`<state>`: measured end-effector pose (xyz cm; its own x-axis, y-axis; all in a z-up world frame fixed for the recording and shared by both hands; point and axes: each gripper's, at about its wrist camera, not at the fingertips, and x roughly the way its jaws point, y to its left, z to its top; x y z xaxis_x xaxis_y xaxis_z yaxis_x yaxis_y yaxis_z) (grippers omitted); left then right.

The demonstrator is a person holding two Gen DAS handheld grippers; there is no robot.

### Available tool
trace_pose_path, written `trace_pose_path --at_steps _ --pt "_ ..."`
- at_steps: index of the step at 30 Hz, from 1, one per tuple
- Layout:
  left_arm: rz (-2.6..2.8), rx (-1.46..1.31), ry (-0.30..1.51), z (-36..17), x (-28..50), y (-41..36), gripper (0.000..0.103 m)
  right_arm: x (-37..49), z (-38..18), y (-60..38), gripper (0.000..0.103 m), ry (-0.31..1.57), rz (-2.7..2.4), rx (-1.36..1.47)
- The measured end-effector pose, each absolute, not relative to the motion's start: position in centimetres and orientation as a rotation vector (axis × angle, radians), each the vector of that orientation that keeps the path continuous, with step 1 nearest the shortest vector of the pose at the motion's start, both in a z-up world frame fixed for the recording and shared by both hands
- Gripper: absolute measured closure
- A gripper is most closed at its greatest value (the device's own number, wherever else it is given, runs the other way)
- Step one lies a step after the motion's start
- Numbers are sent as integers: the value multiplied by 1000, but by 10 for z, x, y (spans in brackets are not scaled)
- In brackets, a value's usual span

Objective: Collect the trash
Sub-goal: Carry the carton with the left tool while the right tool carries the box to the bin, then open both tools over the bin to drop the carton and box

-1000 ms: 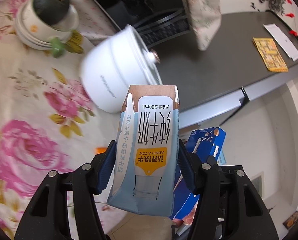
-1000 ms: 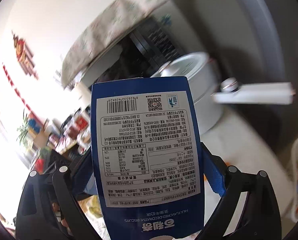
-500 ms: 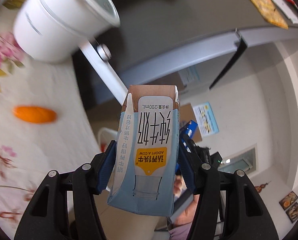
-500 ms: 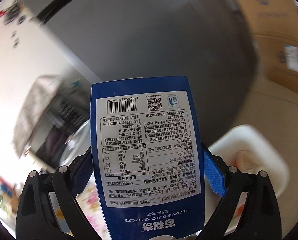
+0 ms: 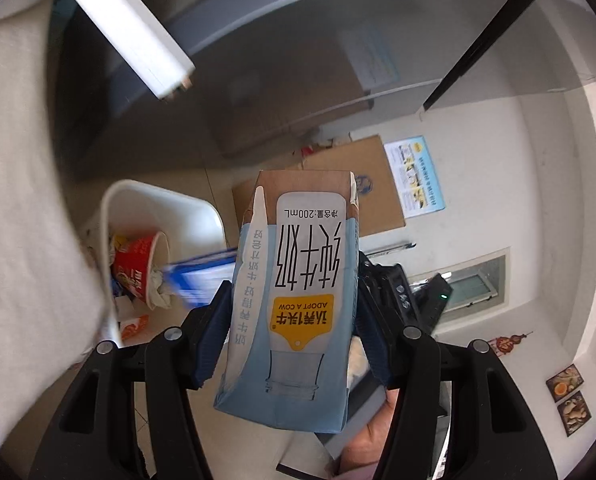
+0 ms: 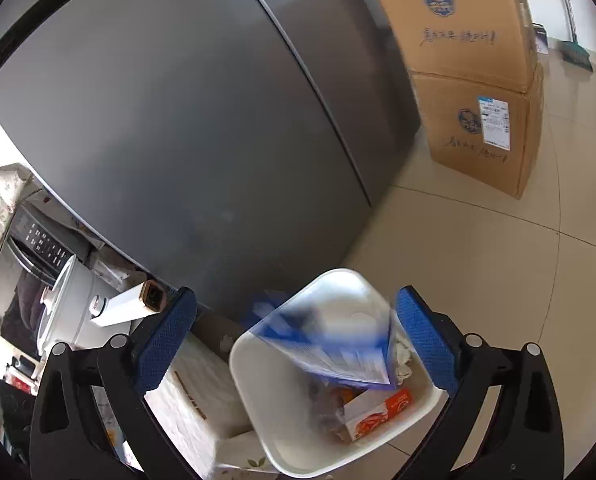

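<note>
L gripper (image 5: pixel 293 344) pinches the milk carton (image 5: pixel 298 300) btwn its blue pads, carton upside down, held above the floor just right of the white bin (image 5: pixel 157 208). R gripper (image 6: pixel 295 336) jaws have just been opening, now spread wide, nothing pressed; blue biscuit box (image 6: pixel 330 344) blurred, loose btwn the pads w/o touching them, over the bin's (image 6: pixel 257 392) mouth. Bin already has a red paper cup (image 5: pixel 137 264), an orange-white box (image 6: pixel 378 412), crumpled tissue (image 6: pixel 404 360). Around: grey fridge (image 6: pixel 185 120) right behind bin, table edge w/ white cloth (image 6: pixel 193 396) touching bin's left side, white pot w/ long handle (image 6: pixel 125 304) sticking out over it, 2 stacked cardboard boxes (image 6: pixel 482 92) by fridge. R rig partly visible behind carton in L view.
</note>
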<state>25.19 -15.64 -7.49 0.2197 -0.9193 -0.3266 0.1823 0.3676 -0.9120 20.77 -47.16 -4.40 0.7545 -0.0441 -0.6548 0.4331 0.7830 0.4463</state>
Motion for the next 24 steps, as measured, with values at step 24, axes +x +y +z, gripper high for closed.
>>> trace_pose_path --at_steps 24 --pt "-683 -344 1035 -65 269 -288 29 146 -42 -499 7 673 -673 403"
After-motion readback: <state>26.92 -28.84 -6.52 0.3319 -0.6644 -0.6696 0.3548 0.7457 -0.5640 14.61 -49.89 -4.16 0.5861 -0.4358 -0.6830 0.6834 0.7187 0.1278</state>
